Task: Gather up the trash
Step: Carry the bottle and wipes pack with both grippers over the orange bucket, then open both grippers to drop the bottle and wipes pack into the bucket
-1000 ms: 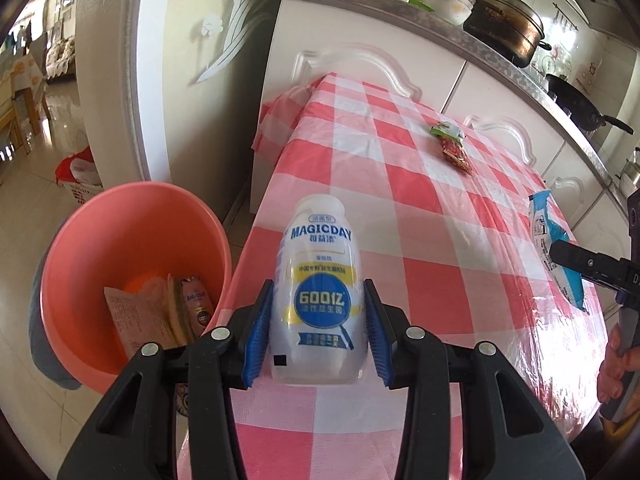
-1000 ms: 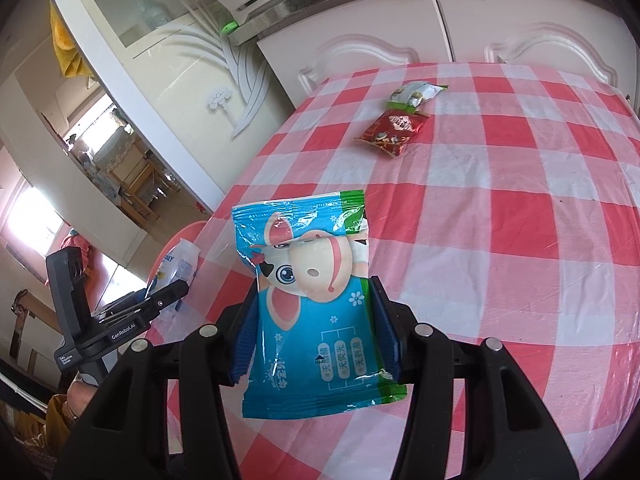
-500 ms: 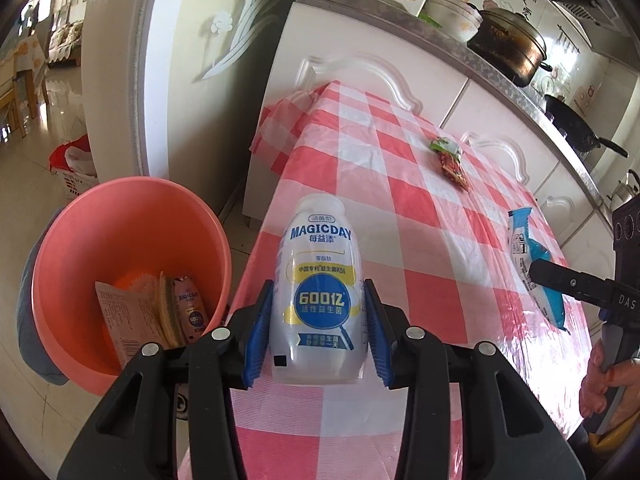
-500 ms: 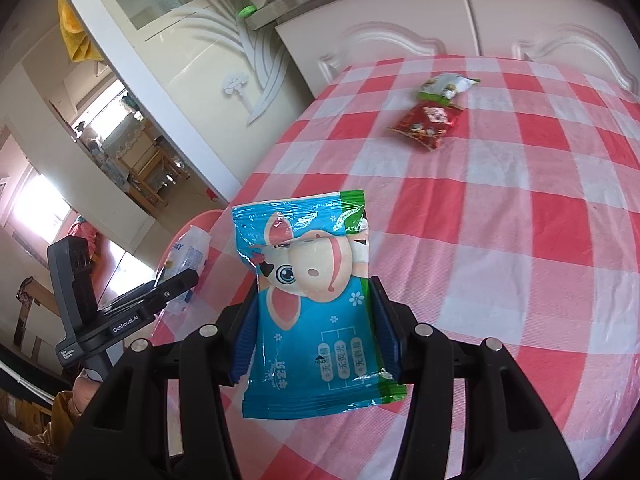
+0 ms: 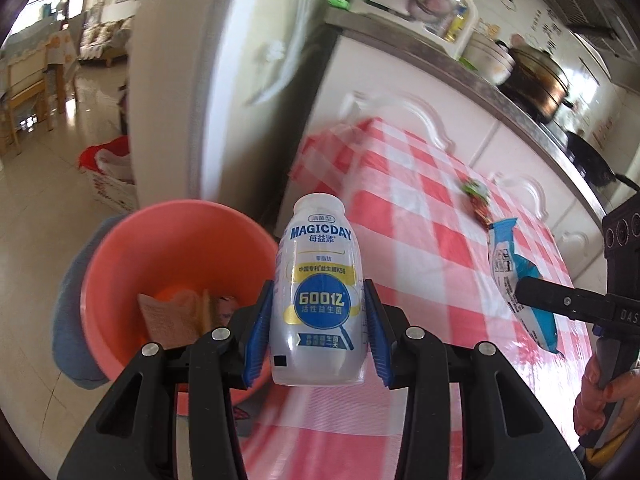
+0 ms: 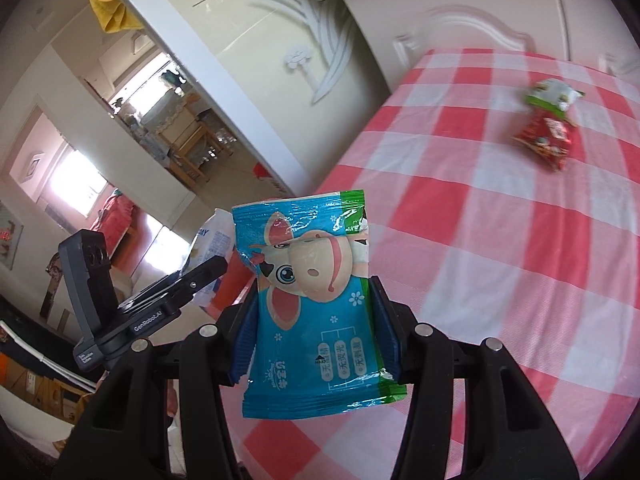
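Left wrist view: left claw point(image 5: 316, 316) clamped on the white bottle point(image 5: 318, 292), pink bucket point(image 5: 120, 264) lower left holding wrappers, checked desk point(image 5: 420, 208) right, stove pots upper right. Right wrist view: right claw point(image 6: 314, 328) clamped on the blue packet point(image 6: 312, 304); red snack bag point(image 6: 544, 140) upper right, doorway left.

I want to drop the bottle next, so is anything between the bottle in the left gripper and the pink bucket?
Nothing visible does. The bottle is clamped in the left gripper, and the pink bucket sits open-topped just beside it, holding only a few wrappers at the bottom.
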`<state>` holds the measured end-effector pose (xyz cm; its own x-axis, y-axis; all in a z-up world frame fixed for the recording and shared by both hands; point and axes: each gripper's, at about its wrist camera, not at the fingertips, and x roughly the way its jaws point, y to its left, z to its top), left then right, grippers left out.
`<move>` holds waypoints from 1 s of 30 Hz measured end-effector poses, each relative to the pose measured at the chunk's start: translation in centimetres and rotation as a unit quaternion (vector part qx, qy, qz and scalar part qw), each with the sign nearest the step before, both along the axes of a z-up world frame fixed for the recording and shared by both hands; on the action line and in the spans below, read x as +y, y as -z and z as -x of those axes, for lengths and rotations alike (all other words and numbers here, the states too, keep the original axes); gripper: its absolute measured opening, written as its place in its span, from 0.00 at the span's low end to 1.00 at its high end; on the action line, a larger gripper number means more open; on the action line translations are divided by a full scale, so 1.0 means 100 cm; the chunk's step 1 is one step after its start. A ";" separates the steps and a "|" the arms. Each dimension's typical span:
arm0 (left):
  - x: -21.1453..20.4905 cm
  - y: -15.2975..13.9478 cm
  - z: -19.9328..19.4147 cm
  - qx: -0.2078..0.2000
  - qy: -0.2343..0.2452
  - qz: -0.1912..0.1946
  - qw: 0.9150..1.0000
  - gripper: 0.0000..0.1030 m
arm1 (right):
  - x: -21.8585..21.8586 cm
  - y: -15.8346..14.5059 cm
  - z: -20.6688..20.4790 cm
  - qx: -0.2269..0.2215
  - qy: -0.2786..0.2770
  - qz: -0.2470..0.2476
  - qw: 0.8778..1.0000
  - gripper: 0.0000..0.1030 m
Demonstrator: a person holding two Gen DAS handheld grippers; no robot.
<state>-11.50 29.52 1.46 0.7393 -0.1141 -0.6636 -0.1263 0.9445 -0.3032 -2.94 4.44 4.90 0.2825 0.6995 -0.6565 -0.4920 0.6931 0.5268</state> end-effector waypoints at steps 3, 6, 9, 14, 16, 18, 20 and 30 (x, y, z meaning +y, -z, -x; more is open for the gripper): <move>0.018 0.002 0.002 0.003 -0.025 0.001 1.000 0.43 | 0.021 -0.002 -0.004 0.002 -0.018 0.000 1.000 0.51; 0.032 0.005 0.003 0.008 -0.042 0.004 0.999 0.43 | 0.043 -0.002 -0.011 0.010 -0.036 -0.006 0.999 0.51; 0.044 0.010 0.003 0.015 -0.055 0.002 0.998 0.43 | 0.067 -0.004 -0.017 0.005 -0.054 0.001 0.999 0.51; 0.055 0.020 -0.001 0.027 -0.068 0.004 0.997 0.43 | 0.104 -0.002 -0.025 0.000 -0.082 0.014 0.996 0.51; 0.058 0.023 -0.002 0.031 -0.072 0.003 0.997 0.43 | 0.115 0.002 -0.029 0.003 -0.090 0.016 0.996 0.51; 0.062 0.026 -0.003 0.035 -0.078 0.004 0.996 0.43 | 0.125 0.006 -0.031 0.004 -0.096 0.021 0.995 0.51; 0.065 0.029 -0.004 0.039 -0.082 0.005 0.996 0.43 | 0.135 0.010 -0.033 0.009 -0.100 0.025 0.995 0.51; 0.078 0.055 -0.020 0.081 -0.101 -0.018 0.991 0.74 | 0.159 0.028 -0.048 0.015 -0.090 0.027 0.995 0.71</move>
<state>-9.54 37.27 -4.01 0.6281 0.0518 -0.7764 -0.3581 0.9051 -0.2292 1.85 20.34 2.13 0.1352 0.7009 -0.7003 -0.5950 0.6226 0.5083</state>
